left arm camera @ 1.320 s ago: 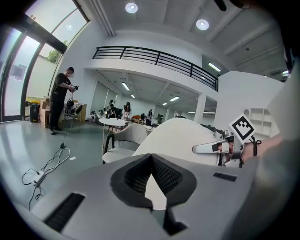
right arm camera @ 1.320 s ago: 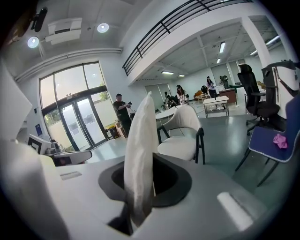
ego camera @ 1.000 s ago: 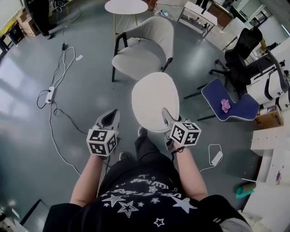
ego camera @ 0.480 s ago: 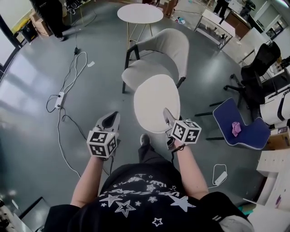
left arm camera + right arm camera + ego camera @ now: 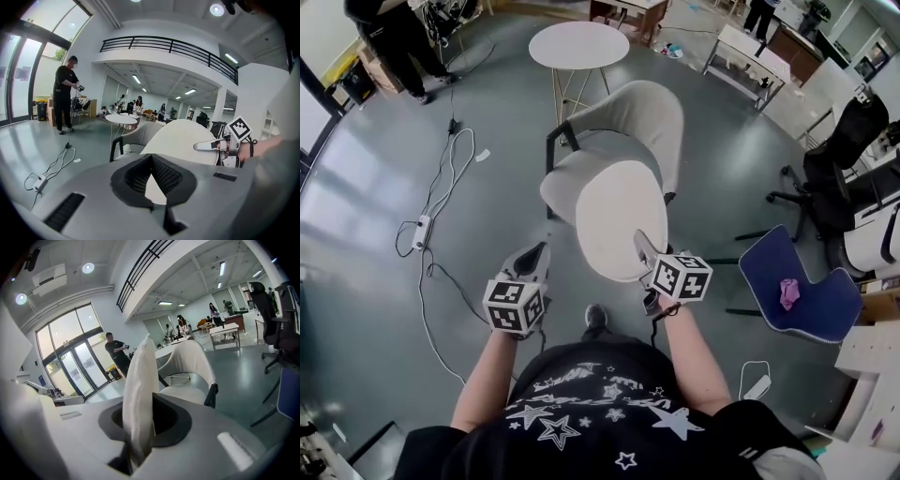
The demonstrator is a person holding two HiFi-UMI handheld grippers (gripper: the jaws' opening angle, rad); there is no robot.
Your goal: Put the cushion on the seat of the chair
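My right gripper (image 5: 641, 241) pinches one edge of the round off-white fabric cushion (image 5: 617, 211), held in the air near the beige upholstered chair (image 5: 633, 117); left gripper (image 5: 534, 253) closed, empty. I reckon this one-edge hold could let it swing and slide off the seat (image 5: 565, 181)

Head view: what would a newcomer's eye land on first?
The big white oval cushion, mid-frame, pinched at its near edge by the fingers of the right gripper. Just beyond it stands the beige armchair, while the left gripper holds nothing at lower left. A blue chair at right adds a patch of strong colour.
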